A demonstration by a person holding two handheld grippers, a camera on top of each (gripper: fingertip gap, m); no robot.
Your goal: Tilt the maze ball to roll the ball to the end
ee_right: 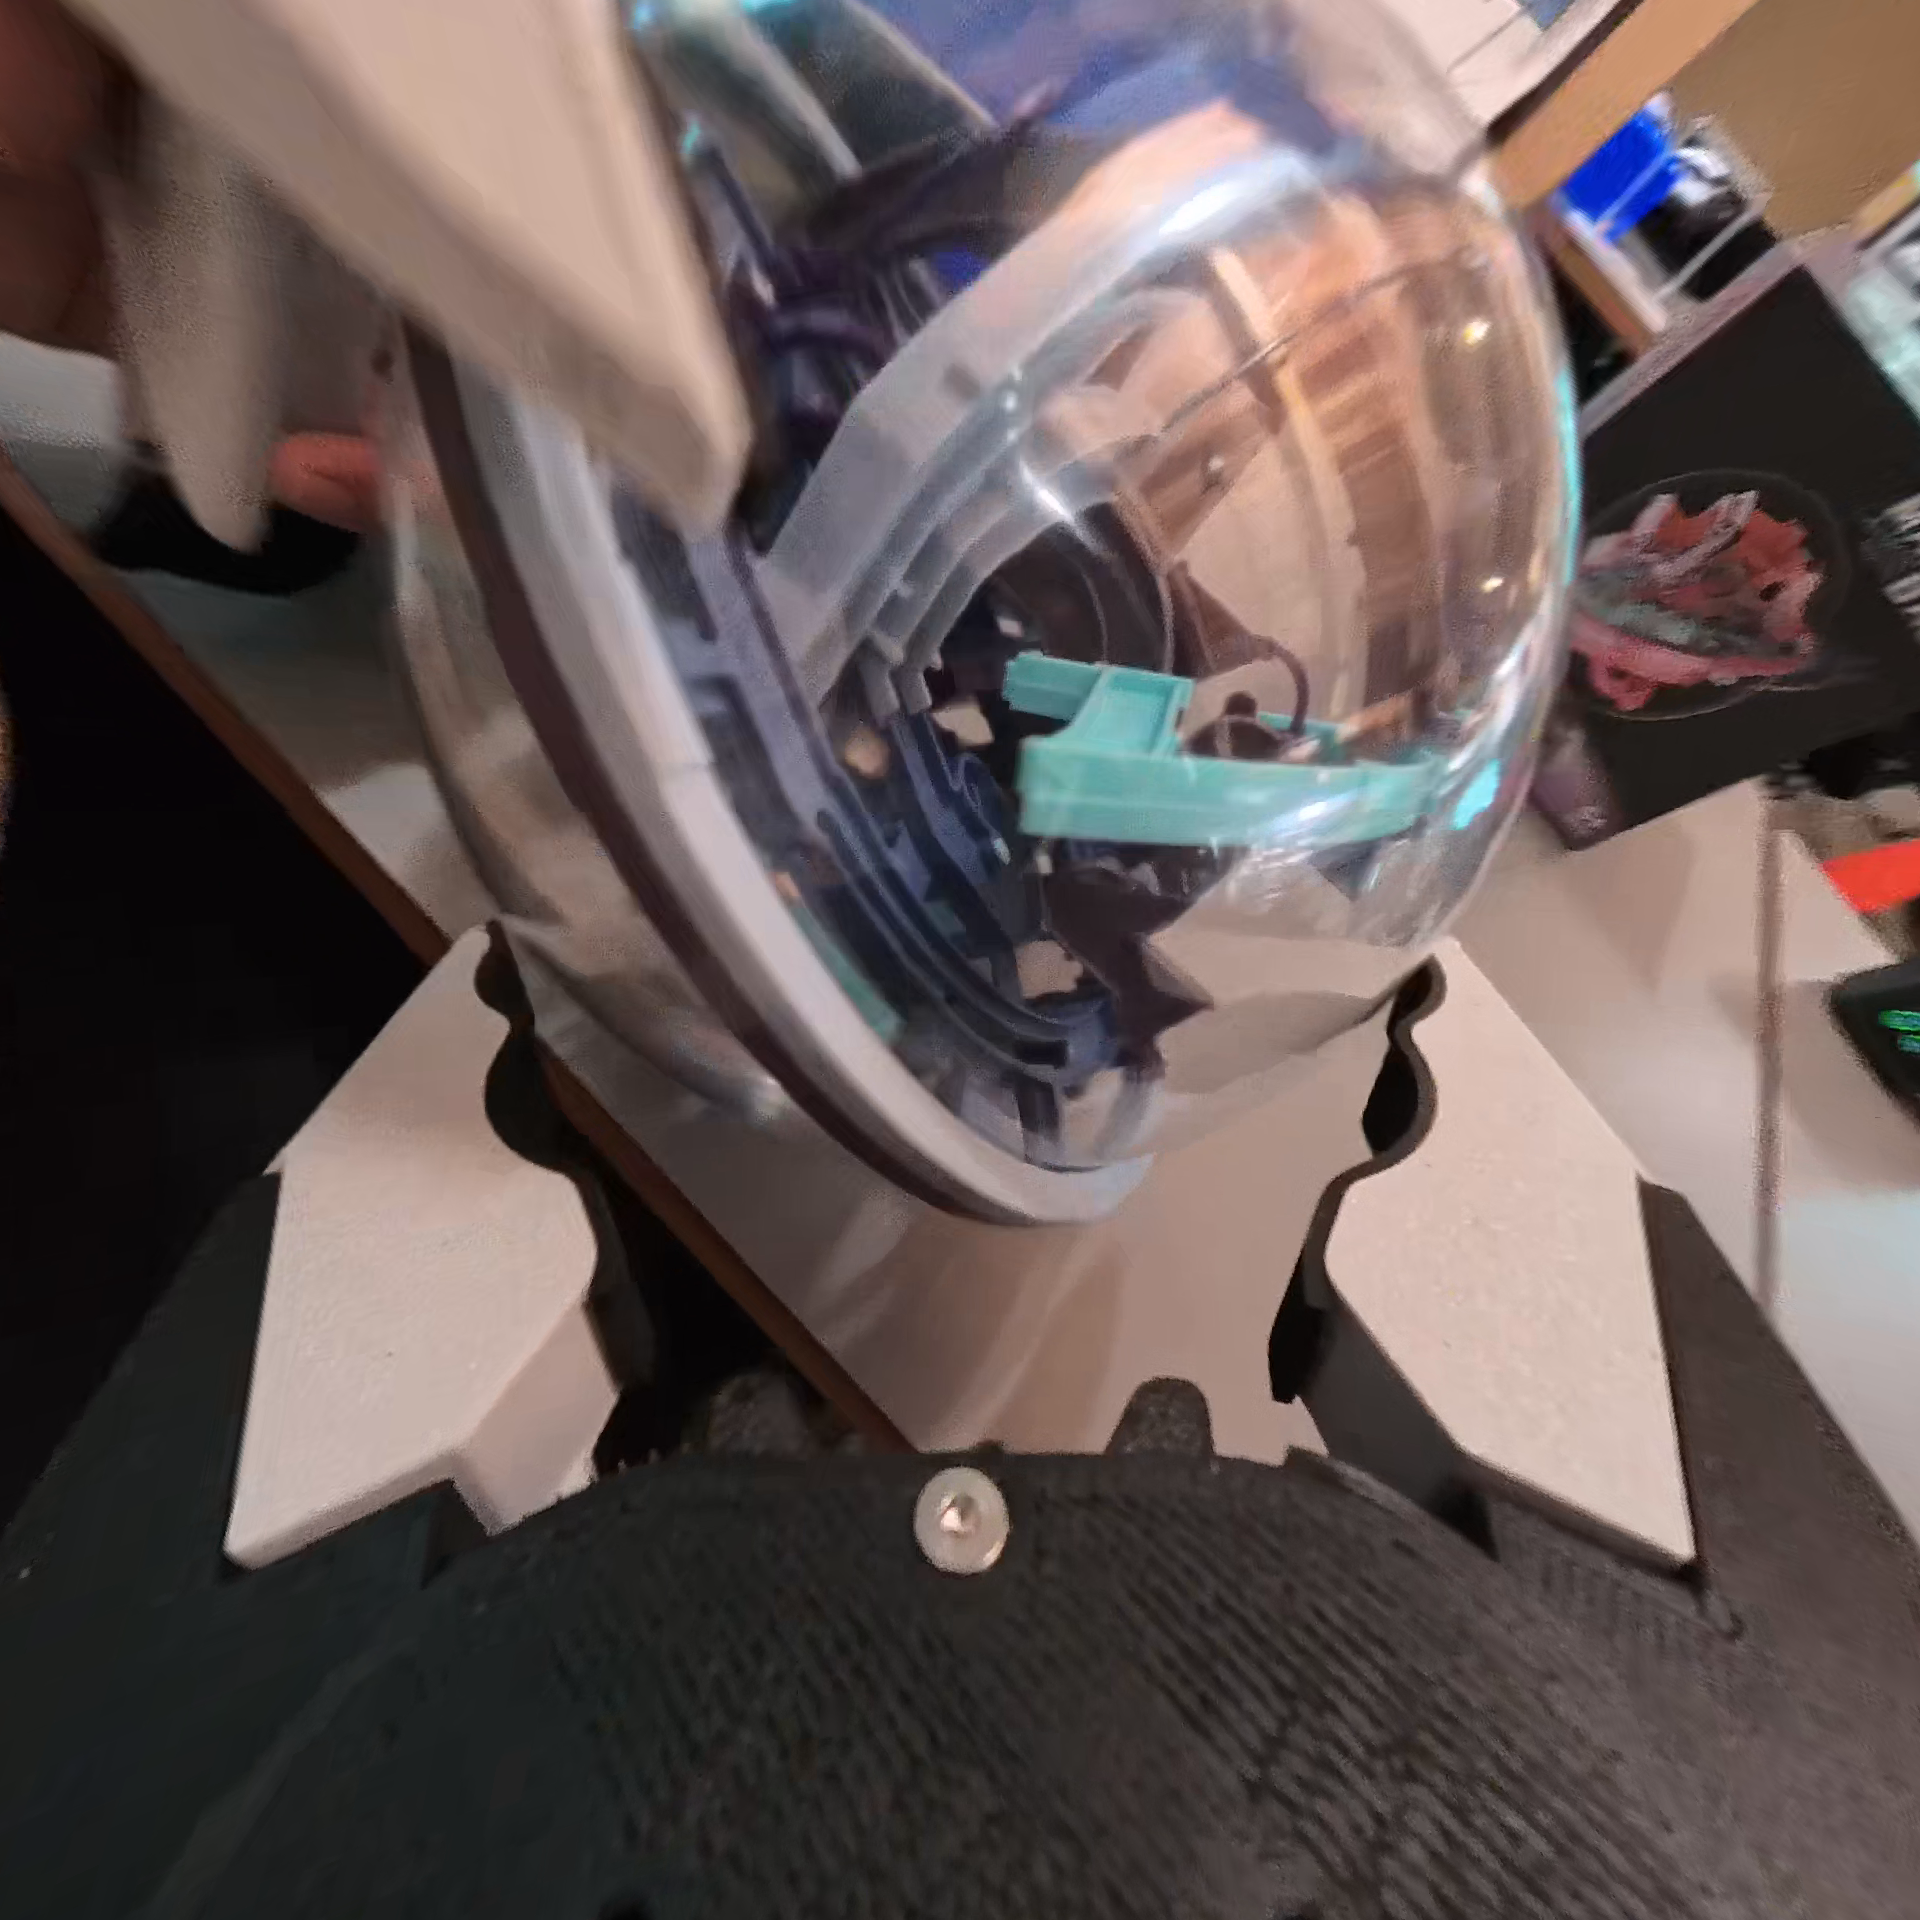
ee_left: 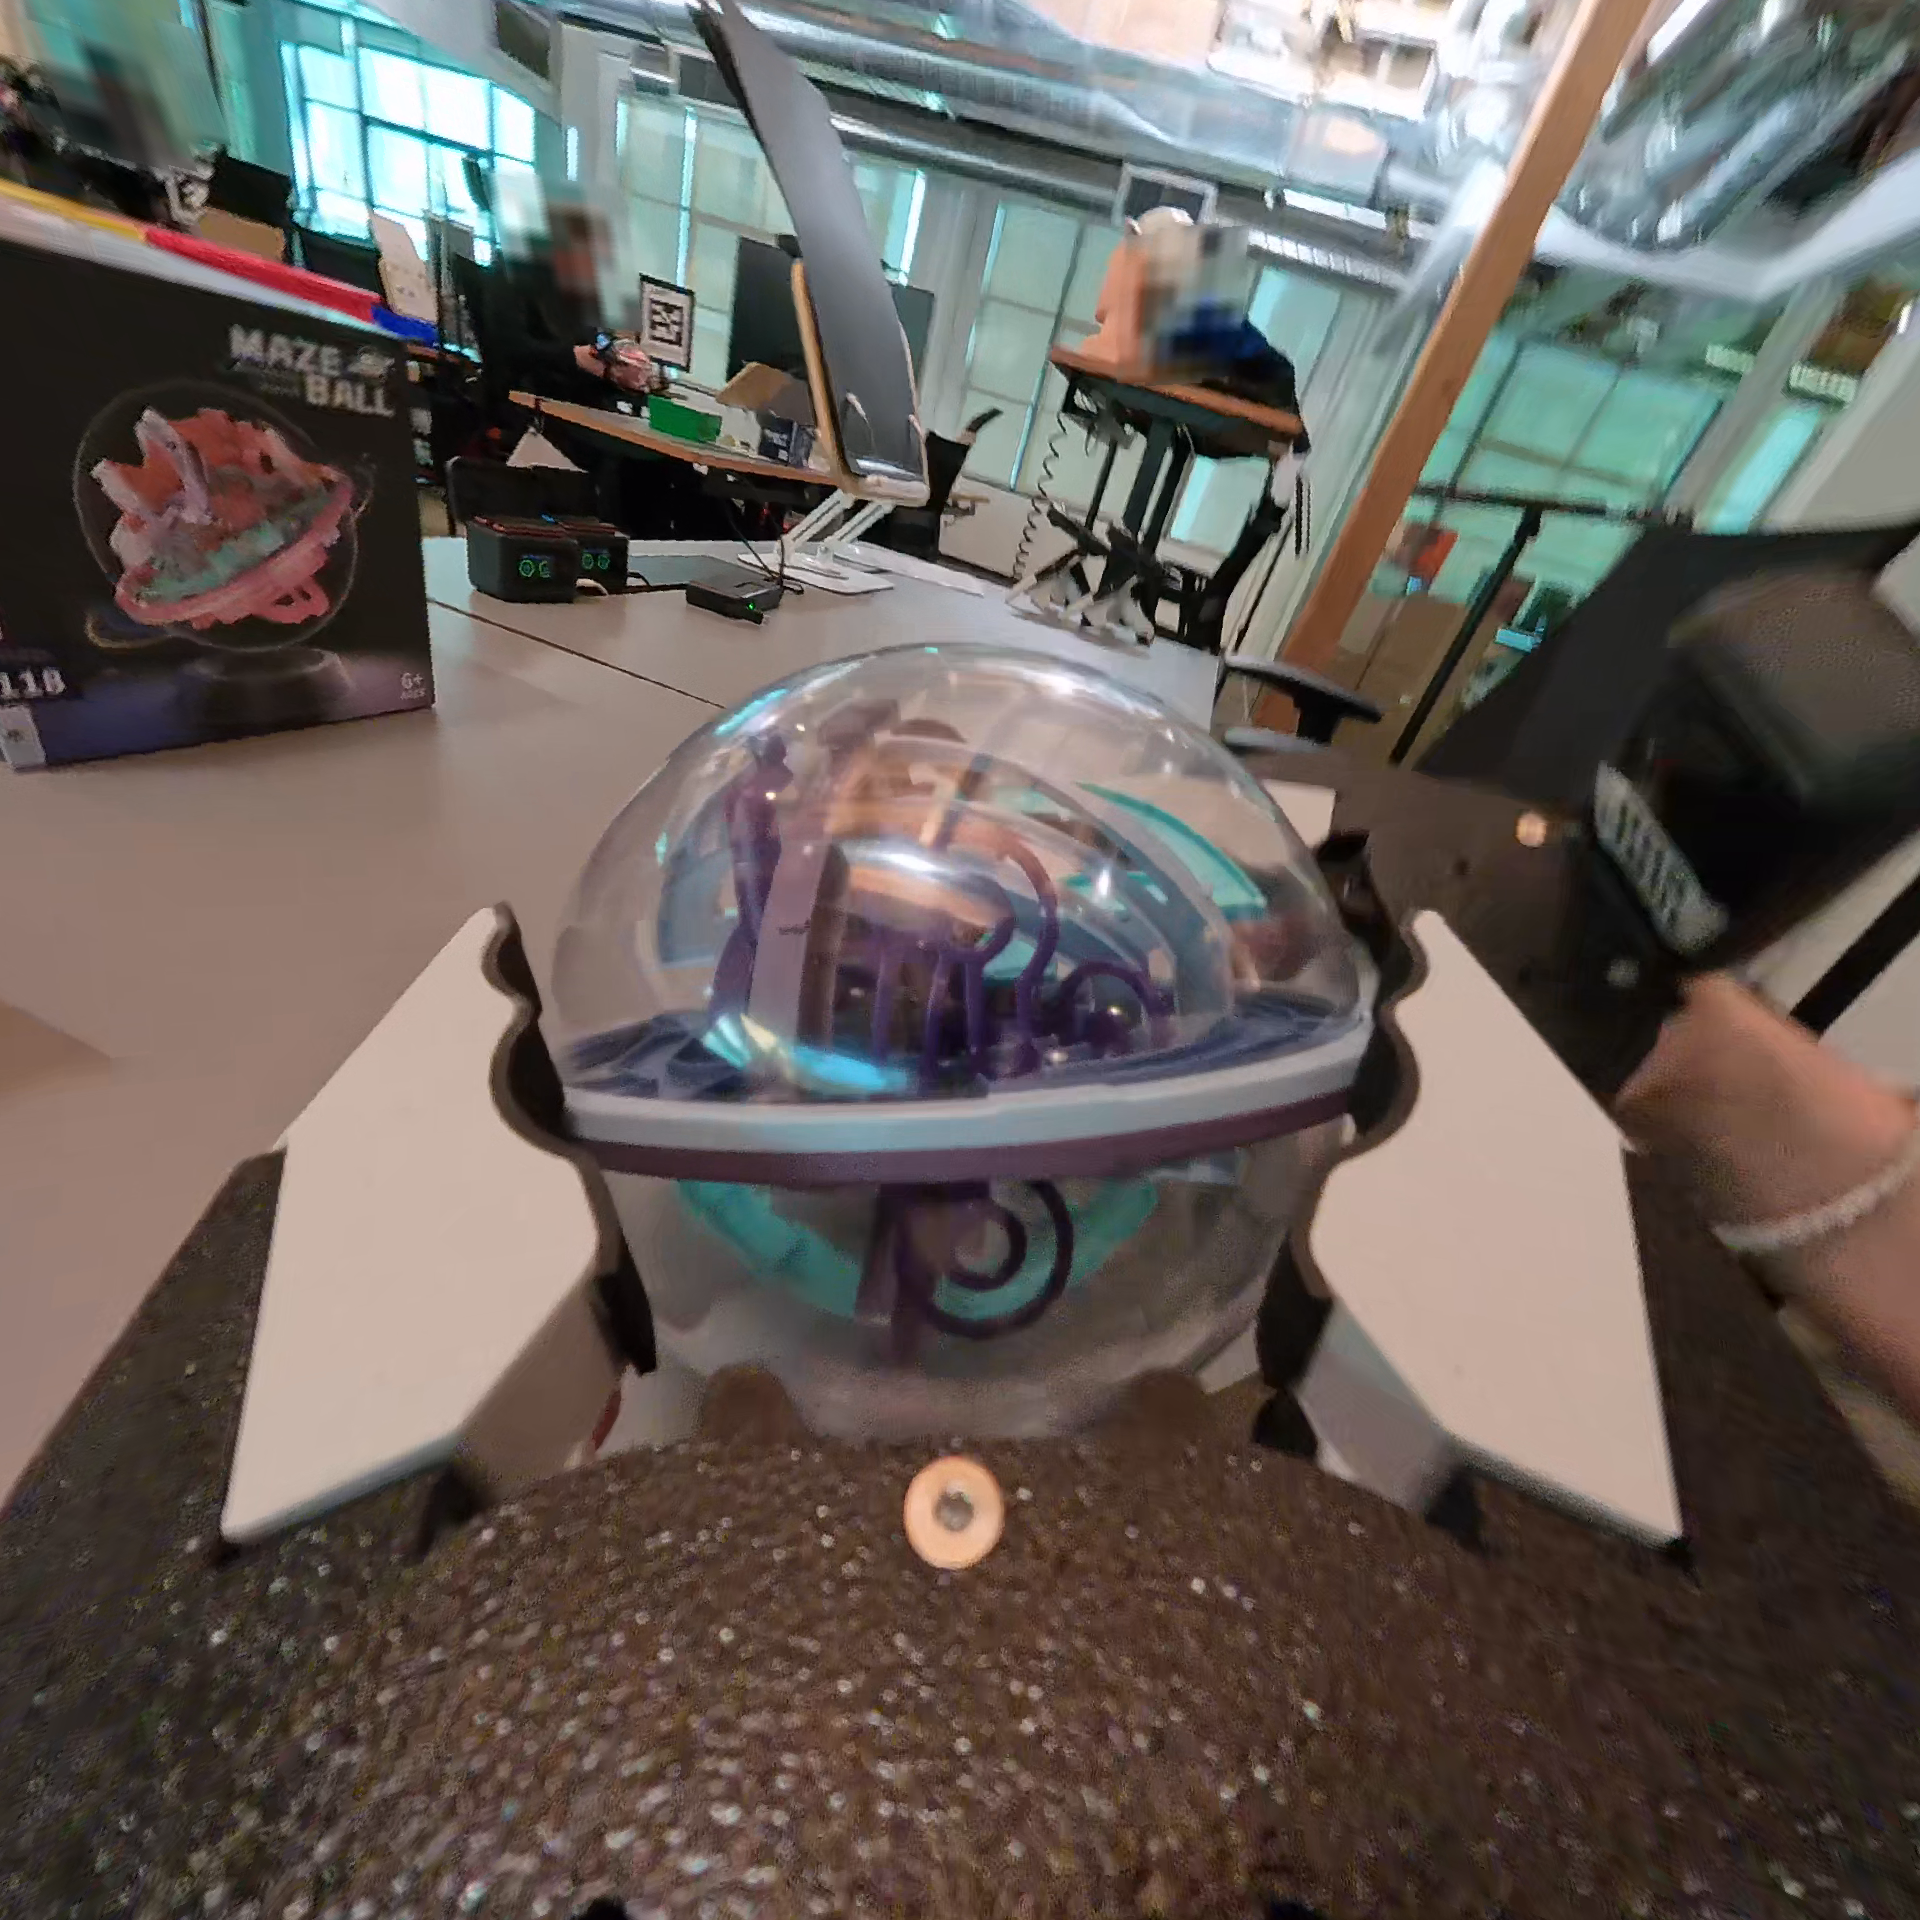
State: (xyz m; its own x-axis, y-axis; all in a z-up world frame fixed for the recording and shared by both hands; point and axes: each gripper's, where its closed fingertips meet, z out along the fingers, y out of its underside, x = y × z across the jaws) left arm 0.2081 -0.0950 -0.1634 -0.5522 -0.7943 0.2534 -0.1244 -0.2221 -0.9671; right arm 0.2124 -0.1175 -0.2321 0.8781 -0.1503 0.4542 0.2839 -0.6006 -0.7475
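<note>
The maze ball (ee_left: 956, 914) is a clear sphere with purple, teal and blue tracks inside and a white and purple band around its middle. My left gripper (ee_left: 951, 1039) is shut on it, with both dark pads pressed against the band at its sides. In the right wrist view the maze ball (ee_right: 1143, 623) is tilted, with its band running diagonally. My right gripper (ee_right: 961, 987) is shut on it at the fingertips. The right gripper also shows at the ball's right side in the left wrist view (ee_left: 1558, 831). The left gripper's white finger (ee_right: 520, 208) crosses the top left. I cannot make out the small ball inside.
The ball is held above a pale table (ee_left: 260, 883), whose edge (ee_right: 312, 727) lies close below. The dark maze ball box (ee_left: 208, 499) stands at the back left and also shows in the right wrist view (ee_right: 1766, 582). Black chargers (ee_left: 540, 561) and a monitor (ee_left: 831, 312) stand behind. A person's hand (ee_left: 1766, 1122) holds the right gripper.
</note>
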